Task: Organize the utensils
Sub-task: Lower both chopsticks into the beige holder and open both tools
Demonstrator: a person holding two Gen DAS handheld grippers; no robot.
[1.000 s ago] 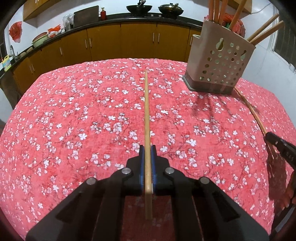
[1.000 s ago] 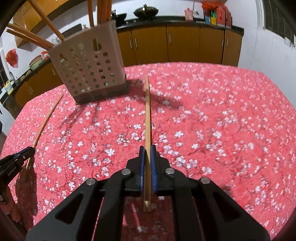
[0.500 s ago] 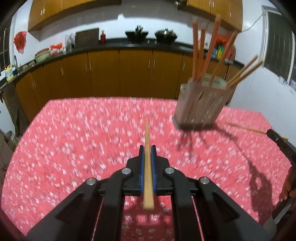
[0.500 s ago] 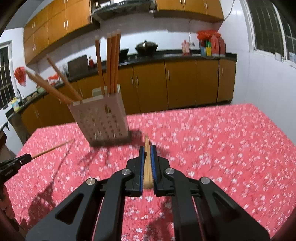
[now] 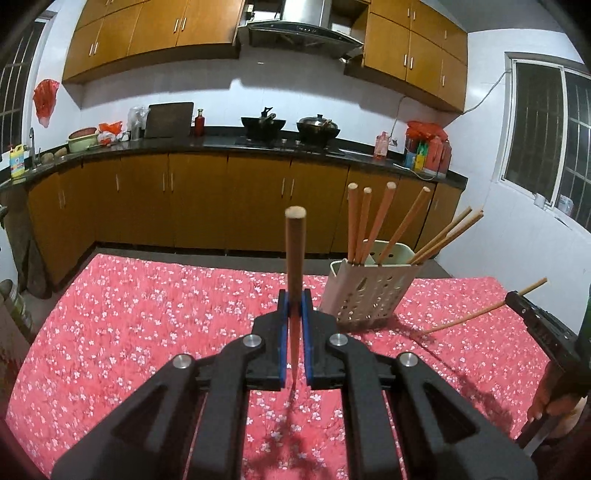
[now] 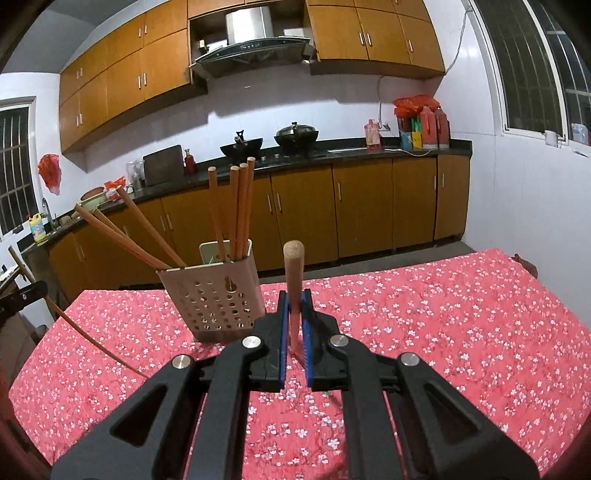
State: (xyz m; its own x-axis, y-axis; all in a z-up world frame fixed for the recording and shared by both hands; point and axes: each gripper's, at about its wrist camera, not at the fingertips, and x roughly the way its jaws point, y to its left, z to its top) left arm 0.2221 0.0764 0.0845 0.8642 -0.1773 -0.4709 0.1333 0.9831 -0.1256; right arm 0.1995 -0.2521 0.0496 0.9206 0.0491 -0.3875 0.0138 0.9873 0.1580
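Each claw, left (image 5: 294, 306) and right (image 6: 295, 306), clamps one chopstick; the perforated holder (image 6: 212, 295) holds several chopsticks (image 6: 236, 210).

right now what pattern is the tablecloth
Red tablecloth scattered with small white and pink blossoms, clearest in the right wrist view.

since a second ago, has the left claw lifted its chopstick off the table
Yes. The left claw has come up and tipped back: its chopstick now crosses the cabinets, where it earlier lay on the tablecloth beside the holder.

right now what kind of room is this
A home kitchen, most likely: a range hood over woks on a stove, wooden cabinets under a dark counter, and a table with a floral cloth.
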